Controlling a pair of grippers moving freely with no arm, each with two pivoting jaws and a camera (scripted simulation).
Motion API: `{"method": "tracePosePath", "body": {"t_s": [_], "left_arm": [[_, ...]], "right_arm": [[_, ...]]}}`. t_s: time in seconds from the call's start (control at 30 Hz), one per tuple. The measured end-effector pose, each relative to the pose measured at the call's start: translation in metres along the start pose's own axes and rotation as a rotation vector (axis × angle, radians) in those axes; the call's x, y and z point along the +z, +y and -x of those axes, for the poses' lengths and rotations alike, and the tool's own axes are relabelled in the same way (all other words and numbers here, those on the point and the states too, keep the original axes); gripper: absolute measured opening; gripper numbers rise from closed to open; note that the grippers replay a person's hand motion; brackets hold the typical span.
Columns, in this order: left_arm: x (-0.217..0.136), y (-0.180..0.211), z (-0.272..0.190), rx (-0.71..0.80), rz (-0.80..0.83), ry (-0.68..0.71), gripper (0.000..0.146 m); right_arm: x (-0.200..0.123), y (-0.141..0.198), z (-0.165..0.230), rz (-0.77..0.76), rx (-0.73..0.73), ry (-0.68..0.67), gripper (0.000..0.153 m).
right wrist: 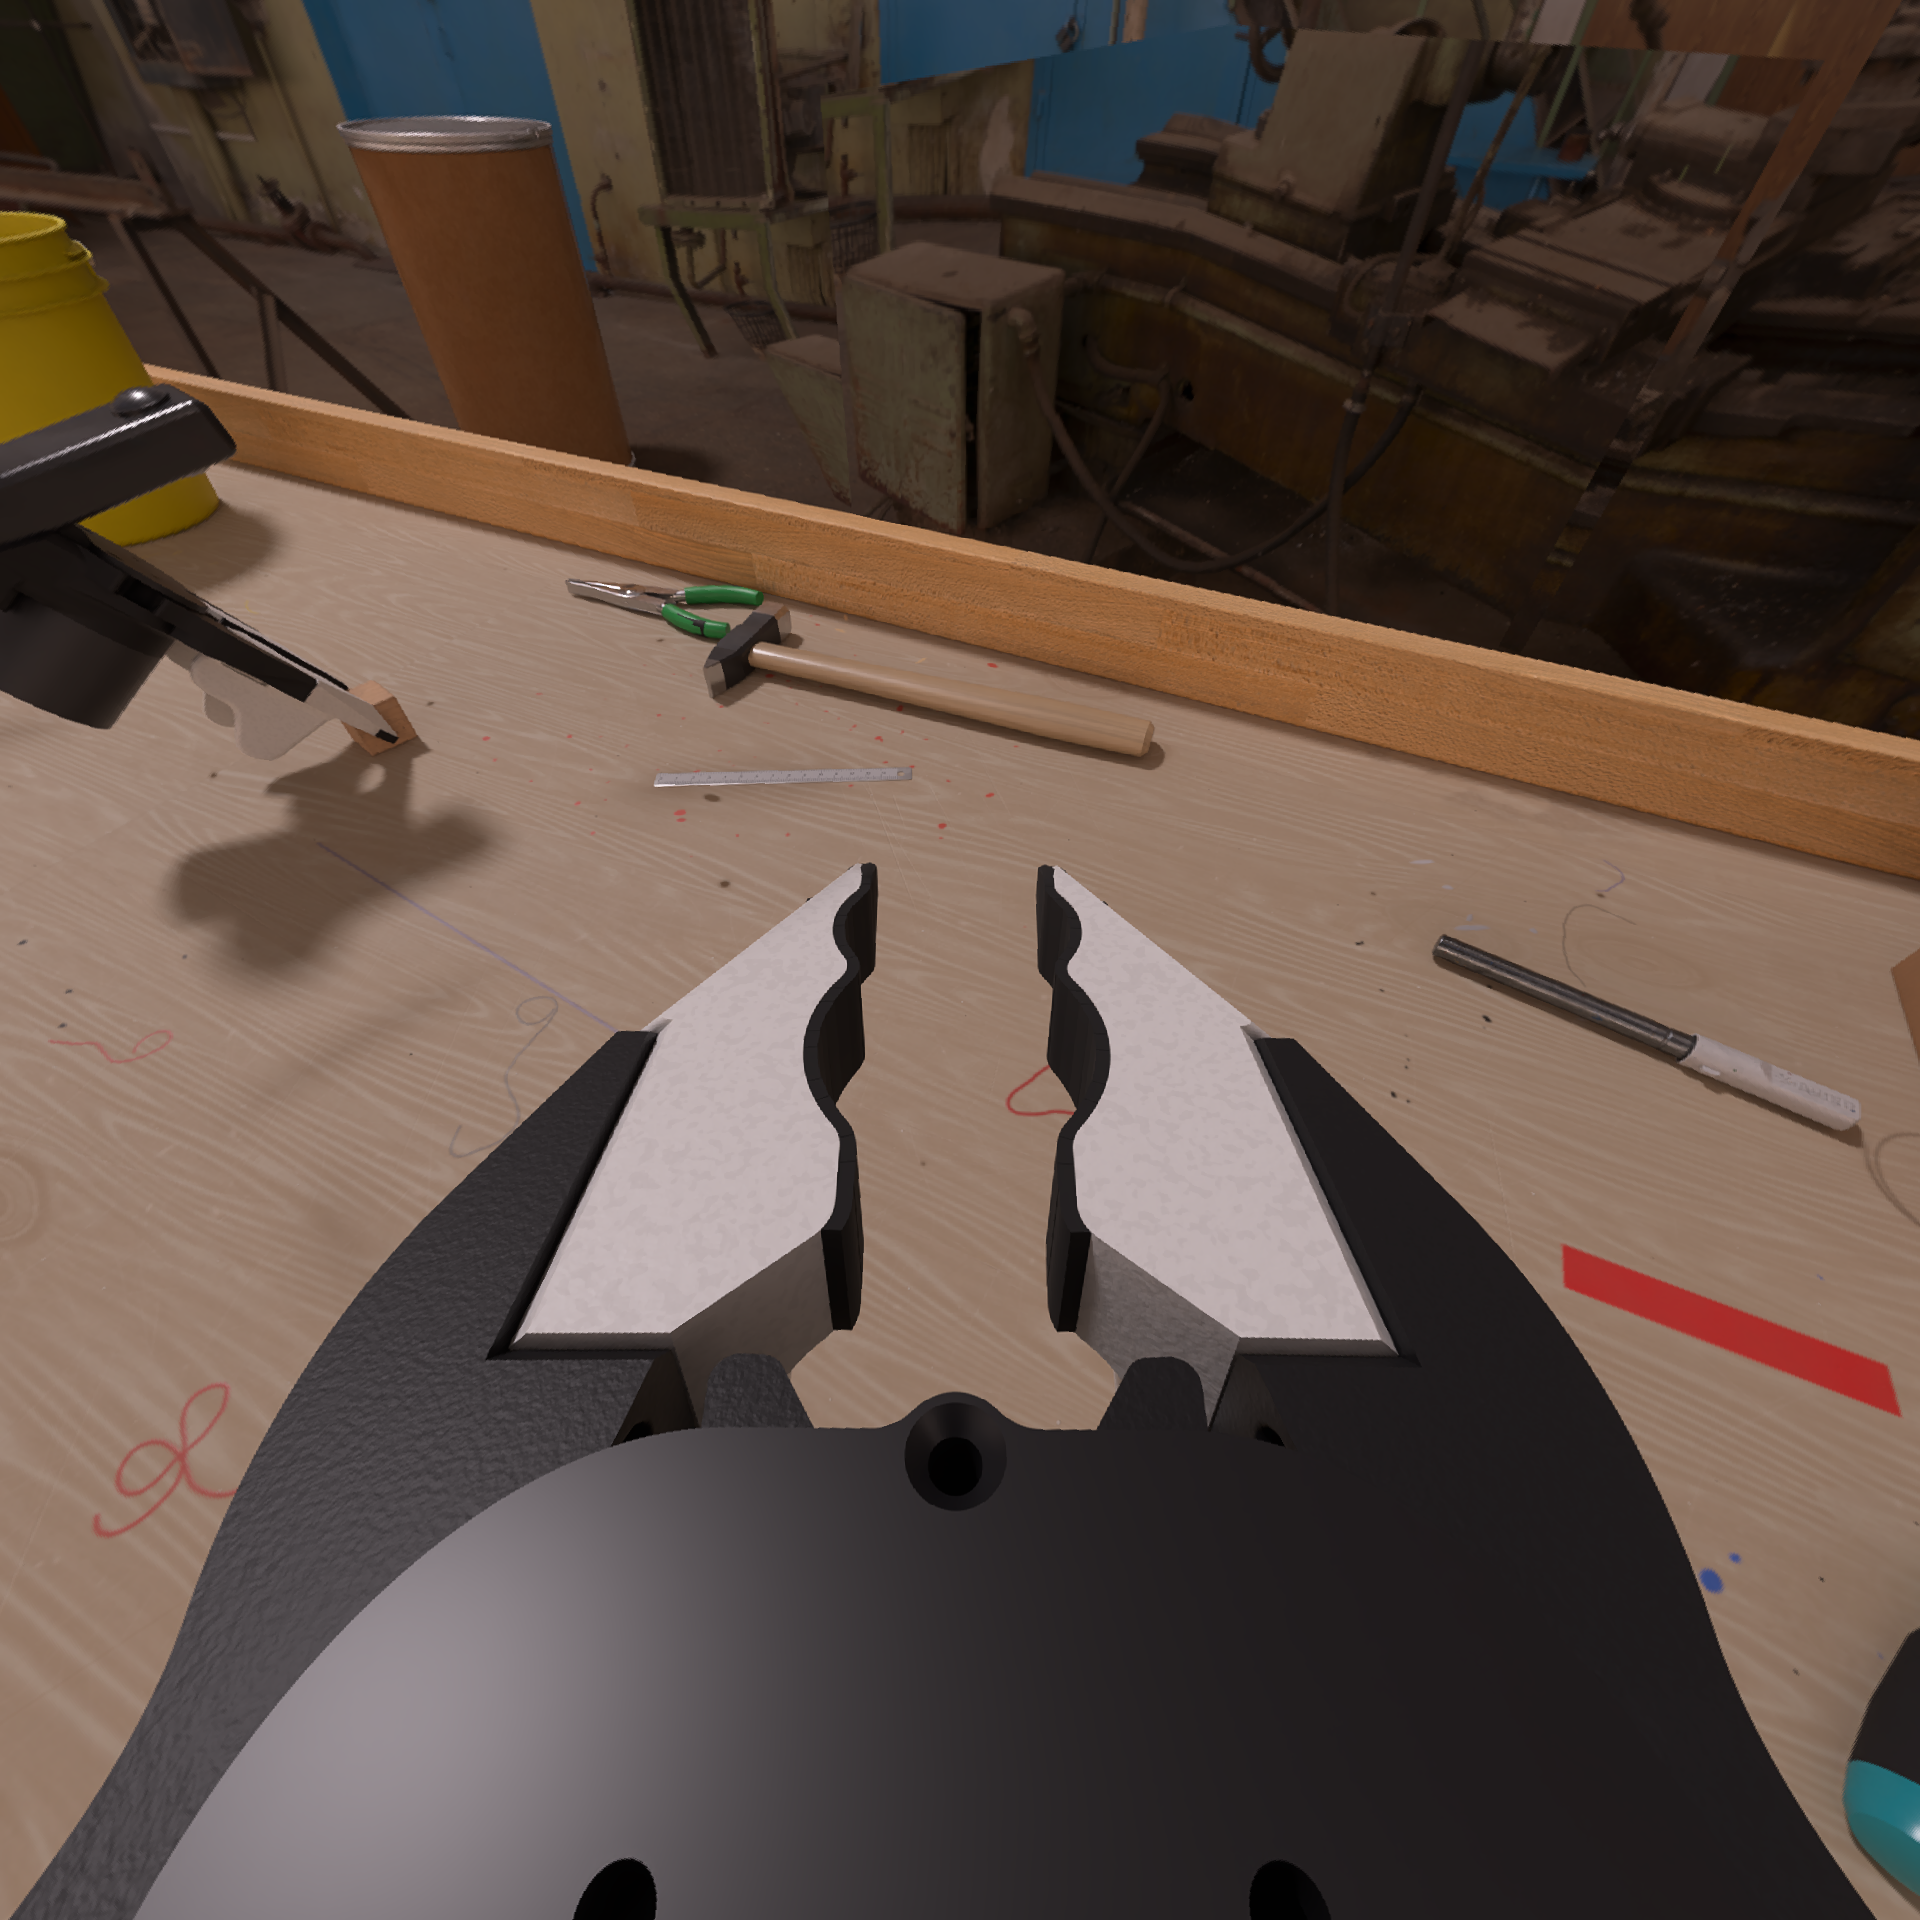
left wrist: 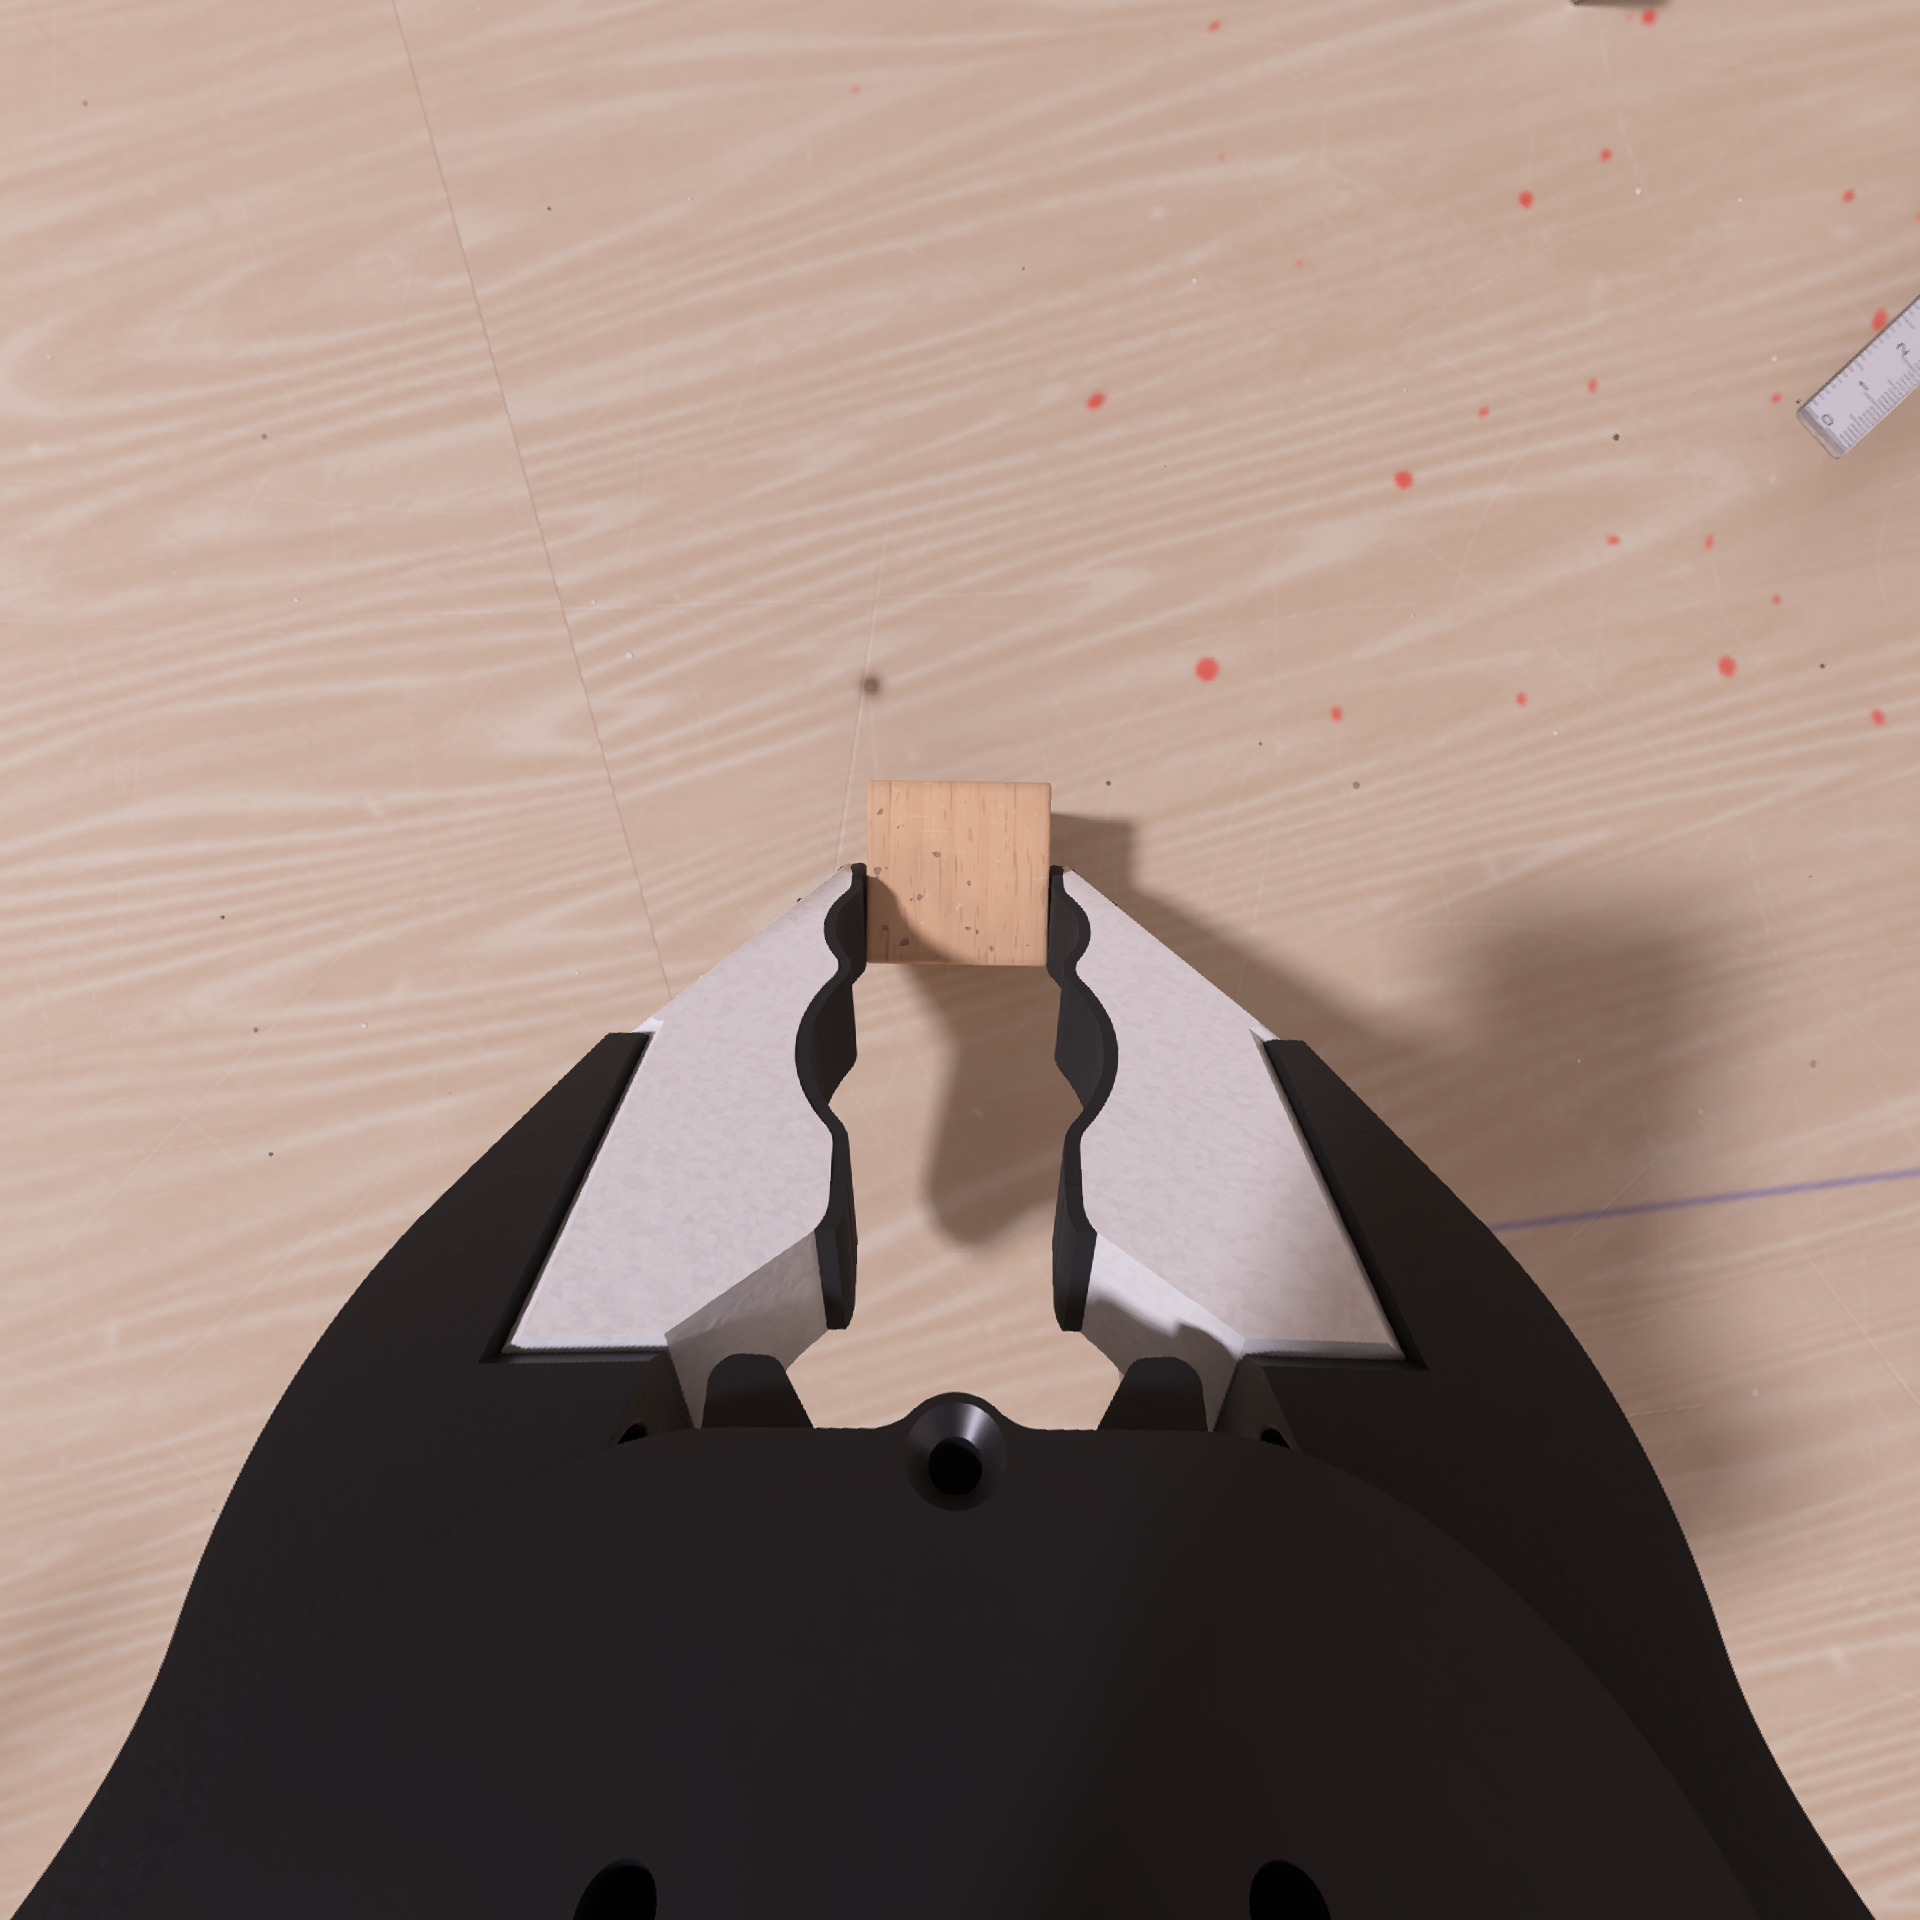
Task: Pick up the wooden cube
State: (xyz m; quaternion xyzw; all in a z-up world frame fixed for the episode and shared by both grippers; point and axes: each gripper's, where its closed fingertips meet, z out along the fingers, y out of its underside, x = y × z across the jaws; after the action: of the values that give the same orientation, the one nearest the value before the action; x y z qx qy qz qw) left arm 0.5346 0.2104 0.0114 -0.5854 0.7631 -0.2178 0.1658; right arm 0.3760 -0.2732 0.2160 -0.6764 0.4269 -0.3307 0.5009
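Note:
The wooden cube (left wrist: pixel 957 831) is small and light tan, and rests at table level on the pale plywood table (left wrist: pixel 312 520). My left gripper (left wrist: pixel 957 883) is closed around it, and both dark pads touch its left and right faces near the fingertips. In the right wrist view the same cube (right wrist: pixel 390 712) sits at the tip of the left gripper (right wrist: pixel 376 729), far left, tilted down toward the table. My right gripper (right wrist: pixel 957 878) hovers over the middle of the table, its jaws apart with nothing between them.
A steel ruler (right wrist: pixel 781 777) also shows in the left wrist view (left wrist: pixel 1870 390). A hammer (right wrist: pixel 935 686) and green-handled pliers (right wrist: pixel 675 605) lie near the wooden back rail (right wrist: pixel 1247 665). A yellow bucket (right wrist: pixel 62 343) stands far left. A metal rod (right wrist: pixel 1642 1029) lies right.

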Motion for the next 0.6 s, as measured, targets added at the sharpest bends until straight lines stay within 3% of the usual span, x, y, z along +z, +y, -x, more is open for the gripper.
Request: {"method": "tracePosePath", "body": {"t_s": [0.6], "left_arm": [[-0.04, -0.008, 0.01, 0.084, -0.091, -0.048, 0.034]], "right_arm": [[0.004, 0.002, 0.006, 0.018, -0.031, 0.0, 0.03]]}}
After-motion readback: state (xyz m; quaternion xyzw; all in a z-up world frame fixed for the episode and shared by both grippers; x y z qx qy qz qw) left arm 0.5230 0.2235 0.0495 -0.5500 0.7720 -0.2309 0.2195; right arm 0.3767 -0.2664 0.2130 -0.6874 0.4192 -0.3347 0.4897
